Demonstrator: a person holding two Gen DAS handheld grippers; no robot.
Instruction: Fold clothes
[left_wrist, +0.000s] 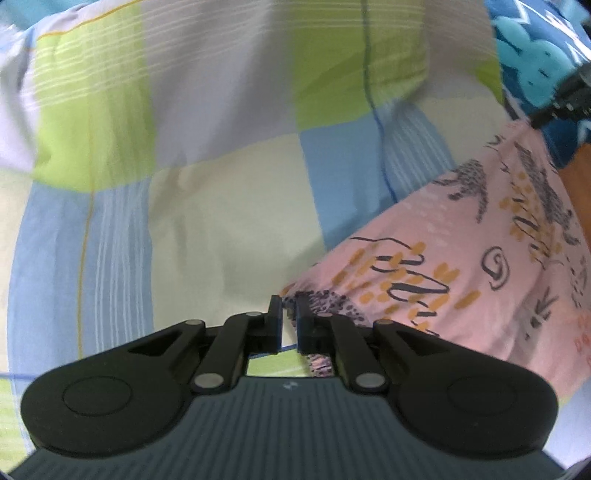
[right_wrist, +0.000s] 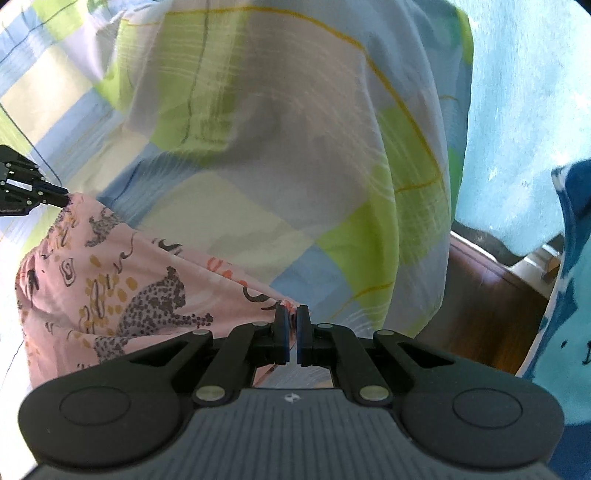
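A pink garment (left_wrist: 443, 258) printed with leopards and orange dots lies spread on a checked bed cover (left_wrist: 221, 184). My left gripper (left_wrist: 290, 306) stands at the garment's near corner. Its jaws are nearly together and the printed edge is pinched between them. My right gripper (right_wrist: 291, 317) is shut on the opposite edge of the pink garment (right_wrist: 110, 288), with a strip of cloth showing between its blue pads. Each gripper shows in the other's view: the right gripper (left_wrist: 539, 120) at the far corner, the left gripper (right_wrist: 64, 199) at the left corner.
The green, blue and white checked cover (right_wrist: 258, 147) bulges up behind the garment. A blue blanket with turquoise rabbits (left_wrist: 532, 62) lies at the far right. A pale blue fleece (right_wrist: 517, 110), a brown wooden surface (right_wrist: 491, 310) and a blue-and-turquoise cloth (right_wrist: 569, 277) sit to the right.
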